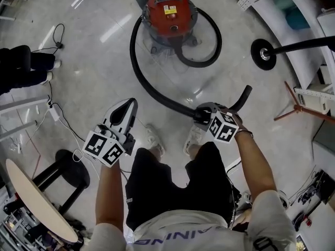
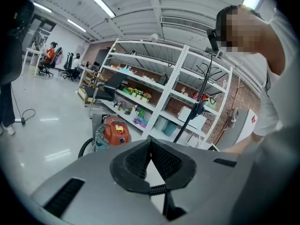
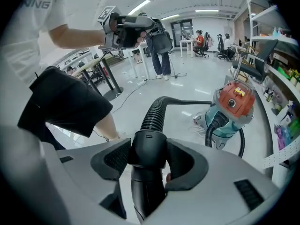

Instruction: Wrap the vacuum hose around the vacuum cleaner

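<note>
The vacuum cleaner point(image 1: 168, 9) with its red top stands on the floor at the top of the head view; it also shows as the vacuum cleaner point(image 3: 234, 106) and, small, as the vacuum cleaner point(image 2: 114, 131). Its black hose point(image 1: 152, 88) curves from the body down to my right gripper point(image 1: 205, 114). That right gripper point(image 3: 149, 159) is shut on the hose's black end cuff point(image 3: 147, 149), and the curved handle tip point(image 1: 242, 95) sticks out beyond it. My left gripper point(image 1: 123, 114) is held up at the left, shut and holding nothing; its pads point(image 2: 161, 161) meet at the tip.
A shelving rack point(image 2: 159, 102) with boxes stands behind the vacuum. A black stand with a round base point(image 1: 263, 53) is at the right. White cables point(image 1: 57, 114) and a stool point(image 1: 70, 169) lie at the left. The person's shoes point(image 1: 154, 140) are below the grippers. Other people sit far off.
</note>
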A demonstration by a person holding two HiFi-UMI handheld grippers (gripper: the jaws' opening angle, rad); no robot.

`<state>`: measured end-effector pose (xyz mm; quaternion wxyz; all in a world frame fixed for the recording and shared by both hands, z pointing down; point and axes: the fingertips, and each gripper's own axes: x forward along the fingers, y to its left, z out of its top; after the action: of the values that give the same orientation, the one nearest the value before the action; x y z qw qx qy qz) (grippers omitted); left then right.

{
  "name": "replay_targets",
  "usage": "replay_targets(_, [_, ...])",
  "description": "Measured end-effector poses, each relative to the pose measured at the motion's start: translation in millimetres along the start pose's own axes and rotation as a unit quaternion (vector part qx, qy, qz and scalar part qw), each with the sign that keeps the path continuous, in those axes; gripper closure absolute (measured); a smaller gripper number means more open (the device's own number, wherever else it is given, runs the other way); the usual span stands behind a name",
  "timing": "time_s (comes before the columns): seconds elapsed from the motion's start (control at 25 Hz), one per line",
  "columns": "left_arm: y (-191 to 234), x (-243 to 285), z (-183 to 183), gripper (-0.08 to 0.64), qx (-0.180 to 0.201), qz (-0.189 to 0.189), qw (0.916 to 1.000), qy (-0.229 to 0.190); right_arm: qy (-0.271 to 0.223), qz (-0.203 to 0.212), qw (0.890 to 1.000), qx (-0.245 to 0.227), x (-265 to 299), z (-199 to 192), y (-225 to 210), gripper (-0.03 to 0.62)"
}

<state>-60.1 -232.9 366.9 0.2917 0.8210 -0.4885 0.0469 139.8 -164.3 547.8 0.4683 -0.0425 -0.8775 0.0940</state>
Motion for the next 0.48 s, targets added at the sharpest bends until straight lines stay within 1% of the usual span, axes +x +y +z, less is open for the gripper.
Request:
replay_targets(0.2, [40,32,-62,0.543,0.0,0.002,1.0,0.007,-0.011,0.0,1.0,-0.025,58,-40,-31,0.353])
replay_targets(0.36, [70,72,-114,0.543,0.031,-0.012,0.9993,0.018,-0.018,-0.008,0.999,-0.039,104,-82,-60,0.353])
replay_targets(0.48, [100,99,-145,0.543,0.04,-0.024,0.9988,0.012,-0.006,-0.013,0.998,-0.057,140,-121,-79,0.351])
